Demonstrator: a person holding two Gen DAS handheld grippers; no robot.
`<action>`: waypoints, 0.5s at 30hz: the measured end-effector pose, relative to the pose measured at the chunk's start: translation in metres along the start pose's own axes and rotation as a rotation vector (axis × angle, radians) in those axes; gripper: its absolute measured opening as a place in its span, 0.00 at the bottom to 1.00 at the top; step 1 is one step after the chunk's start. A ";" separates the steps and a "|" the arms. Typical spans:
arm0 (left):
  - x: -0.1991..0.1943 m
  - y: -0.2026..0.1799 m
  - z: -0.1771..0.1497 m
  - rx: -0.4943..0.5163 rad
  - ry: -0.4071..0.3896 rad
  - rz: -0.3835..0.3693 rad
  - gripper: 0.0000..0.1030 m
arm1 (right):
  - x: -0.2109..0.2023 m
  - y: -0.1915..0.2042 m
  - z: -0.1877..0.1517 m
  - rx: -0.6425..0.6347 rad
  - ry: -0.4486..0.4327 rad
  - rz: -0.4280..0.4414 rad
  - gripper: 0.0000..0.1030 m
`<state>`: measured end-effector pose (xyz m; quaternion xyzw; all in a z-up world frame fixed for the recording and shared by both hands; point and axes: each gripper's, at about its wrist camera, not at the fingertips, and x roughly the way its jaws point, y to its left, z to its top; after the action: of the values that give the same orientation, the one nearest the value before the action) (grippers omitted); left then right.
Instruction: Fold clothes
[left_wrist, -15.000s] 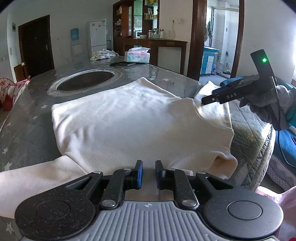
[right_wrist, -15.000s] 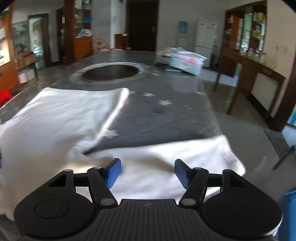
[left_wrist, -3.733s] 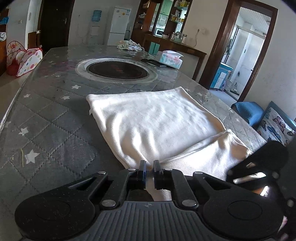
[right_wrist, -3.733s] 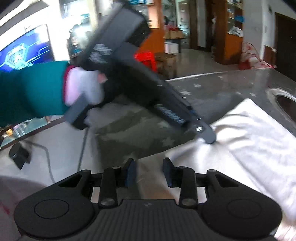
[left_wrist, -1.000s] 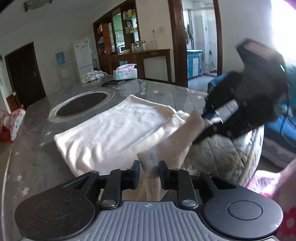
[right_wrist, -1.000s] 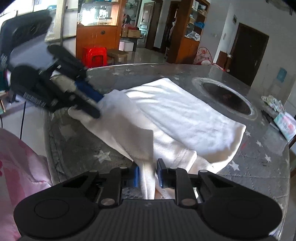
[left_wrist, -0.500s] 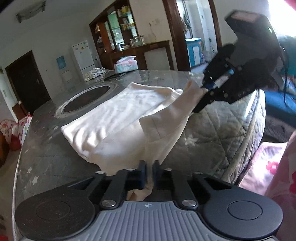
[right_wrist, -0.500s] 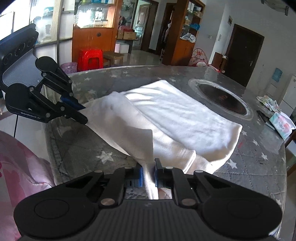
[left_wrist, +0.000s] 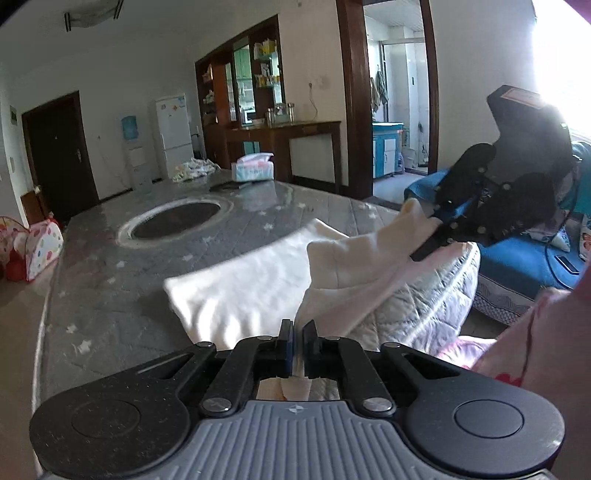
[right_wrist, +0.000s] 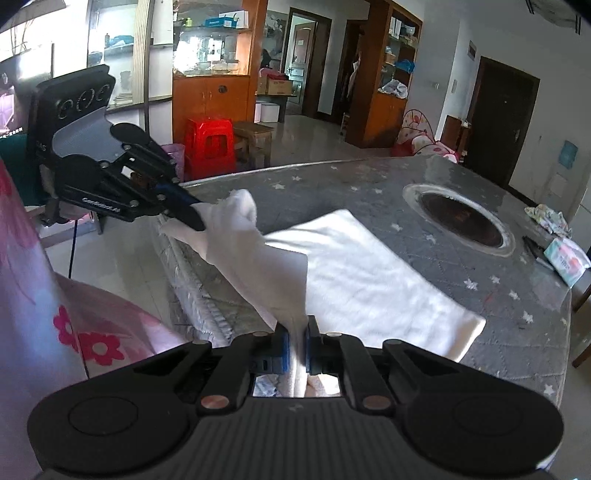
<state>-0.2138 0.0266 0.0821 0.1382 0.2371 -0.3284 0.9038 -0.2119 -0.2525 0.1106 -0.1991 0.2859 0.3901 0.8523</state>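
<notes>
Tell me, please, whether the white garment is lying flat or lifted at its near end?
Lifted at the near end. Both hand-held grippers, left and right, are shut on the garment, raising that edge while the rest lies on the table.

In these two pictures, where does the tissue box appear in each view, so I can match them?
Left wrist view: the tissue box stands at the far end of the table, upper centre, beyond the round dark inset.
Right wrist view: the tissue box lies at the far right edge, to the right of the round dark inset.
Shared landmark: the round dark inset in the table top.
</notes>
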 end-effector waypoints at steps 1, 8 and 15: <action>0.004 0.003 0.005 0.002 -0.001 0.008 0.05 | 0.000 -0.004 0.004 0.010 -0.004 -0.003 0.06; 0.044 0.041 0.045 0.005 -0.014 0.022 0.05 | 0.016 -0.051 0.033 0.057 -0.026 -0.055 0.05; 0.114 0.081 0.068 -0.014 0.054 0.033 0.05 | 0.066 -0.112 0.047 0.096 0.013 -0.104 0.05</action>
<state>-0.0606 -0.0010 0.0880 0.1445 0.2614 -0.3077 0.9034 -0.0742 -0.2583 0.1169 -0.1753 0.2988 0.3299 0.8781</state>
